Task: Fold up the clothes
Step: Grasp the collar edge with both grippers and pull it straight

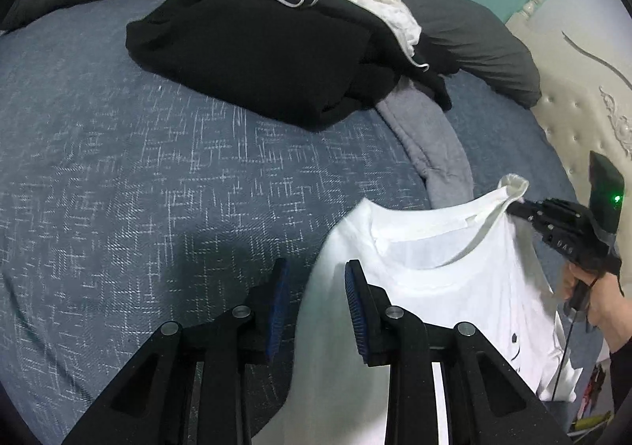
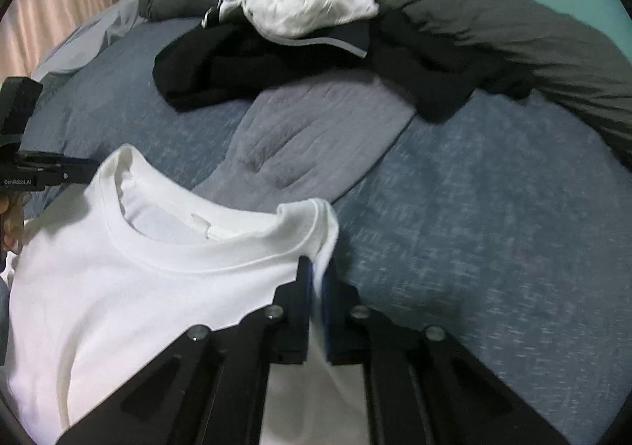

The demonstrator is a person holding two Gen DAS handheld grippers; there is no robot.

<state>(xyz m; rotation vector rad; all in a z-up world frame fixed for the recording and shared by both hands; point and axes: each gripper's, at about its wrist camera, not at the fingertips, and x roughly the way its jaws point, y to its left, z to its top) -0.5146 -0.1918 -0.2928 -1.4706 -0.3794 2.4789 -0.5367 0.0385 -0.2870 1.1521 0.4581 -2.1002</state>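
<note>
Shirt: white T-shirt (image 2: 118,287) held up over bed (image 1: 118,168), 5 o'clock of clothes pile (image 1: 256,62).
Right gripper (image 2: 316,279): fingers pinching shoulder.
Left gripper (image 1: 316,287): fingers apart, empty.
Risk: single-point hold; probable slip, bunching.

We see a white T-shirt (image 2: 118,287) of smooth, matt knit cloth with a ribbed collar. The bedspread (image 1: 118,168) is coarse blue woven fabric flecked white. Our fingers (image 1: 355,303) are matt black plastic with ridged blue pads and dull metal pins. The headboard (image 1: 572,121) looks glossy, tufted.
</note>
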